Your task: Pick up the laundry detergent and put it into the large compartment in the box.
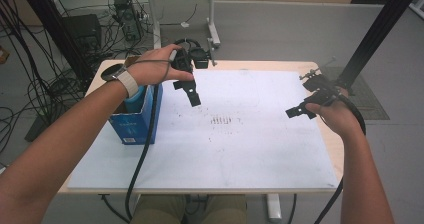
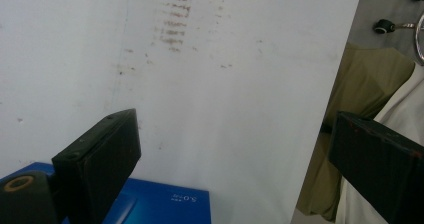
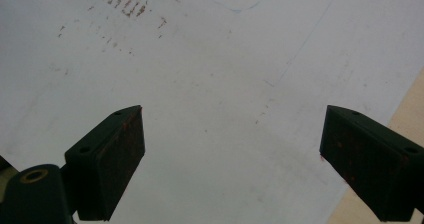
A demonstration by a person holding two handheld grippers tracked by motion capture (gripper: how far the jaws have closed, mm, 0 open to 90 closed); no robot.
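High view: the left gripper [image 1: 189,90] hangs above the white mat [image 1: 260,149], just beside the blue carton [image 1: 134,121] at the mat's left edge, probably placed to reach into it. The right gripper [image 1: 300,110] hovers well apart near the right edge, likely waiting its turn.

Left gripper view: jaws spread wide, nothing between them; the carton's blue edge [image 2: 150,204] lies just below.

Right gripper view: jaws also wide and empty over the smudged mat [image 3: 210,84].
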